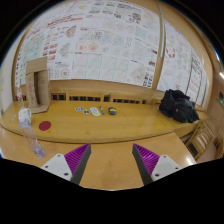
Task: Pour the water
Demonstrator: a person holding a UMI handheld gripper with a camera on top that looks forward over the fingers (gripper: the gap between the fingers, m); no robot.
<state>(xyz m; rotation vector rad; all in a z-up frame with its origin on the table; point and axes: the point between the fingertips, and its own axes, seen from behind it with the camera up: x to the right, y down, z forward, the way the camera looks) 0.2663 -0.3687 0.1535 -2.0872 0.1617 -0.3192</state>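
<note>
I see one white cup point(25, 117) at the counter's point(110, 125) left end, beside one small red lid point(44, 126), well ahead and left of my fingers point(72, 160). They are spread wide, gripping nothing, held level above the near edge. Bare wood lies between. Farther off sit one black bag point(179, 105) and a few small items point(95, 111).

No words, numbers or brands can be read anywhere; the posters point(100, 40) on the wall carry printed rows and blocks, perhaps charts with captions, but the print is too small to make out, and nothing on the table point(100, 125) shows a legible label
</note>
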